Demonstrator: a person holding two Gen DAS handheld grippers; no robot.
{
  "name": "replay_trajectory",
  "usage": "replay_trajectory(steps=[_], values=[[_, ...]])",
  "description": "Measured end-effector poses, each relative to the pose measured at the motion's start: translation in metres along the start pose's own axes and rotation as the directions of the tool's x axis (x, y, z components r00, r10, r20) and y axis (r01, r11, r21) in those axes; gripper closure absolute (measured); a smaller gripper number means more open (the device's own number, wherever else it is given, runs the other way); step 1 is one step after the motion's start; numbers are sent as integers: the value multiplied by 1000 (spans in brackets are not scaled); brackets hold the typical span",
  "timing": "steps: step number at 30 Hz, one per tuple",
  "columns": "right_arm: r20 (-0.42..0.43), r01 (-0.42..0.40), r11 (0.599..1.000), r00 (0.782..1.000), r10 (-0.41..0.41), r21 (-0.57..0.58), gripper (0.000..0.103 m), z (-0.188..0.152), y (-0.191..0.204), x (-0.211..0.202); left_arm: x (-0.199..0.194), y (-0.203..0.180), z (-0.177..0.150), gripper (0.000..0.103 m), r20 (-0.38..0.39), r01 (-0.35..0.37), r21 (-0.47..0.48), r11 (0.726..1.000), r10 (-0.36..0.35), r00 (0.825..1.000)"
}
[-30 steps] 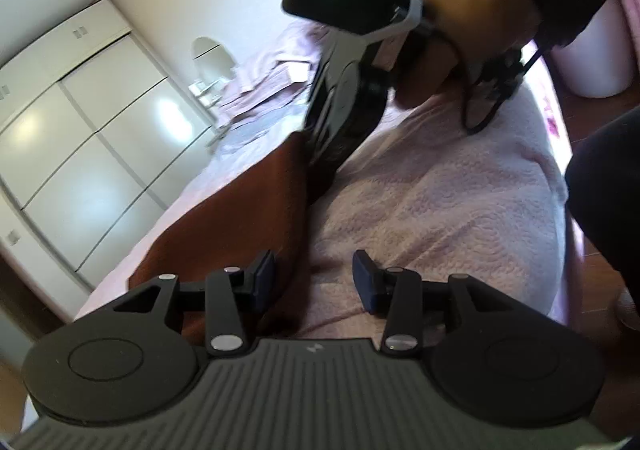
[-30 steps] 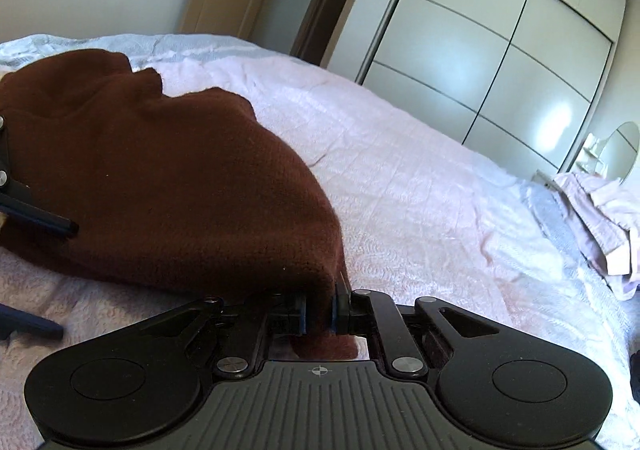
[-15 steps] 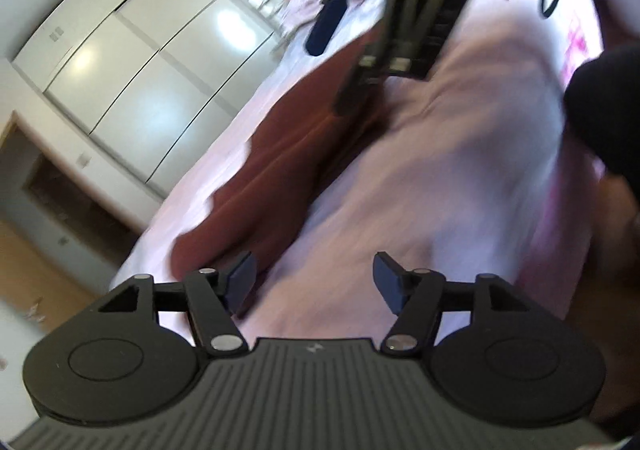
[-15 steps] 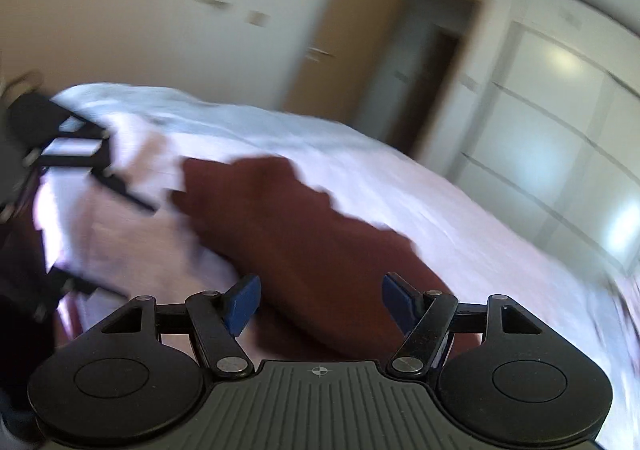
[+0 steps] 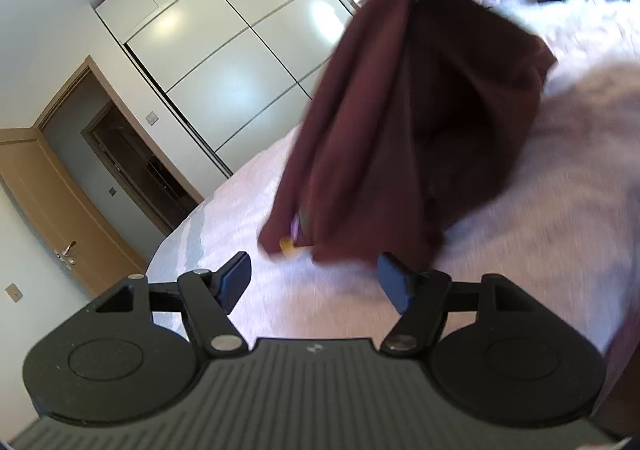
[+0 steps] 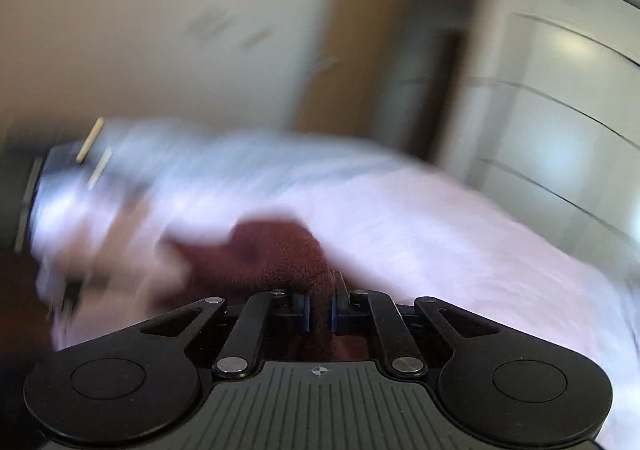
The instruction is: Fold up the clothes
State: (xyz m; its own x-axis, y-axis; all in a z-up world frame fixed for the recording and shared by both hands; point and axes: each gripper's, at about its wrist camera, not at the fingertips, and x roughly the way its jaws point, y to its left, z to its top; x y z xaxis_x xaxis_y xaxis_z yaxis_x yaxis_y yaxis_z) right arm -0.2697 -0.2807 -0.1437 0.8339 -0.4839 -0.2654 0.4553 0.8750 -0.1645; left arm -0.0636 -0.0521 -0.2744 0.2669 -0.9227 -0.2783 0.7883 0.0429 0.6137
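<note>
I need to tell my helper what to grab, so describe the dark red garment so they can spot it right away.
Look at the bed with the pale pink cover. Above it hangs the garment, lifted by the right gripper. It is the only dark maroon knit there; the other clothes, at the far end, are pale.

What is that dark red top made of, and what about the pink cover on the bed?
The dark red top looks like a knitted fabric, perhaps wool or acrylic: close to the right wrist camera its surface is fuzzy and matte, and it hangs in soft folds. The pink bed cover seems a thin quilted or embossed cloth with a faint raised pattern, though blur hides the detail.
</note>
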Motion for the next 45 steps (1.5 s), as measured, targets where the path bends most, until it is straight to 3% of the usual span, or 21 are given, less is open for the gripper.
replay_trajectory(steps=[3, 6, 8, 10, 12, 14, 15, 18, 20, 23, 24, 25, 26, 27, 29, 31, 34, 36, 40, 43, 45], values=[[50, 223, 951, 970, -238, 215, 96, -2, -70, -56, 3, -3, 12, 36, 30, 28, -15, 1000, -27, 999], [-57, 407, 845, 909, -413, 346, 95, -38, -122, -97, 9, -14, 24, 31, 59, 66, -16, 998, -65, 996], [-163, 441, 789, 896, -412, 427, 95, -70, -144, -107, 15, -21, 31, 31, 67, 94, -17, 995, -93, 993], [-262, 482, 759, 876, -405, 437, 91, -98, -151, -113, 25, -26, 40, 31, 72, 131, -13, 991, -129, 989], [-341, 515, 734, 854, -394, 443, 81, -123, -153, -120, 40, -31, 50, 31, 76, 170, 16, 985, -171, 982], [-374, 528, 715, 844, -383, 459, 65, -140, -150, -132, 55, -35, 60, 31, 82, 203, 41, 978, -206, 975], [-381, 531, 709, 842, -381, 465, 63, -147, -148, -143, 64, -36, 65, 31, 84, 222, 42, 974, -225, 971], [-346, 513, 714, 856, -385, 476, 63, -149, -131, -158, 97, -28, 78, 30, 82, 283, -1, 959, -282, 956], [-254, 449, 768, 893, -371, 458, 63, -129, -115, -164, 118, -30, 81, 30, 68, 341, -33, 940, -338, 939], [-156, 336, 866, 942, -299, 371, 61, -101, -95, -151, 136, -42, 80, 31, 56, 394, 2, 919, -393, 918], [-138, 296, 896, 954, -265, 330, 58, -92, -90, -142, 139, -47, 79, 33, 51, 403, 25, 915, -404, 914], [-121, 255, 923, 966, -229, 288, 45, -84, -84, -133, 140, -51, 78, 37, 46, 406, 54, 912, -409, 911], [-107, 213, 946, 976, -192, 244, 31, -75, -79, -123, 140, -54, 76, 59, 38, 408, 79, 909, -412, 910], [-118, 174, 964, 981, -152, 202, 30, -72, -72, -110, 140, -54, 73, 83, 27, 406, 95, 909, -410, 912], [-166, 101, 988, 983, -80, 121, 30, -74, -60, -82, 137, -48, 67, 95, 15, 394, 112, 912, -398, 917], [-210, 54, 997, 977, -43, 49, 31, -77, -51, -60, 133, -35, 63, 96, 33, 360, 101, 927, -365, 930], [-214, 57, 998, 975, -57, -5, 31, -80, -51, -51, 129, -9, 61, 96, 57, 284, 73, 956, -289, 956], [-212, 77, 997, 975, -70, 24, 31, -84, -60, -53, 132, 8, 64, 97, 53, 255, 17, 967, -256, 965], [-214, 78, 991, 975, -52, 112, 30, -86, -58, -71, 131, 17, 68, 97, 49, 266, 4, 964, -266, 963], [-201, -28, 994, 978, 50, 106, 31, -85, -19, -77, 127, 9, 65, 97, 36, 279, 36, 960, -280, 959], [-229, -92, 994, 968, 102, 52, 31, -90, 10, -66, 124, 8, 60, 94, 22, 282, 44, 959, -283, 959]])
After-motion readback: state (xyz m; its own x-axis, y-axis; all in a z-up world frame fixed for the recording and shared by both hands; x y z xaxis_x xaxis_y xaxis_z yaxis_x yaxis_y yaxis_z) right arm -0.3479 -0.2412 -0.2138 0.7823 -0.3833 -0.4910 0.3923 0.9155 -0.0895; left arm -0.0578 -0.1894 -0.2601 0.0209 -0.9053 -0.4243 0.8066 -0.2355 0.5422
